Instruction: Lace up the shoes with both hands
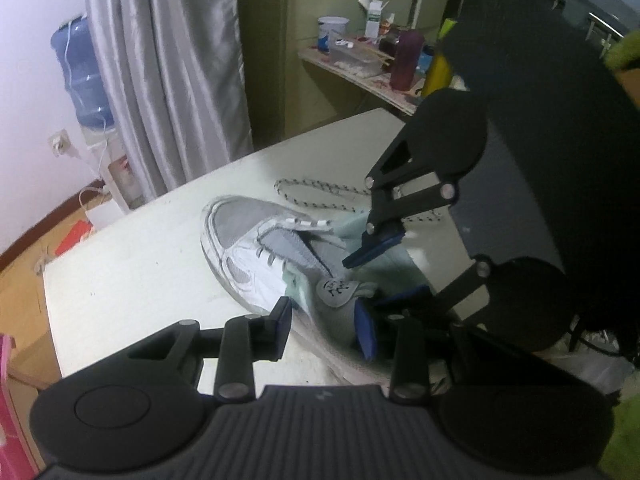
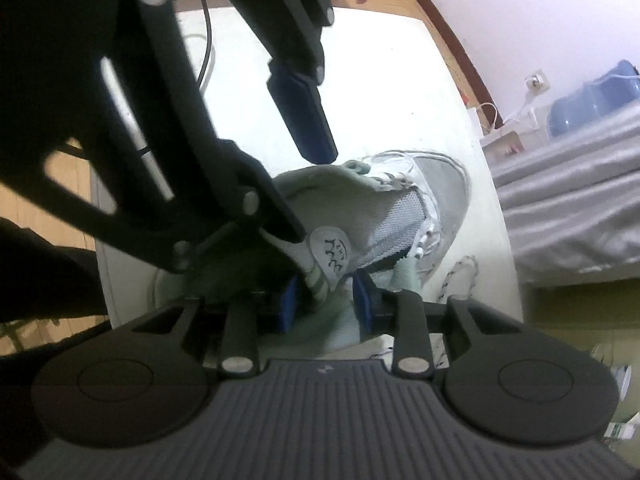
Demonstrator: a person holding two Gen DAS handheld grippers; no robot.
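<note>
My left gripper [image 1: 324, 330] and right gripper [image 2: 329, 304] both straddle the shoe's [image 1: 256, 248] tongue [image 1: 338, 290], jaws parted, neither pinching. The lace [image 1: 316, 192] lies beyond them; closing now risks grabbing fabric instead.

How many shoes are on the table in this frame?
1. A grey and white sneaker lies on the white table, toe toward the curtain, with its loose lace behind it. A second shoe may be hidden behind the tools.

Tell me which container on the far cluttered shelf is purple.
The tall purple cylindrical bottle, standing beside the yellow bottle; the round plastic tub and the small carton behind it are white.
</note>
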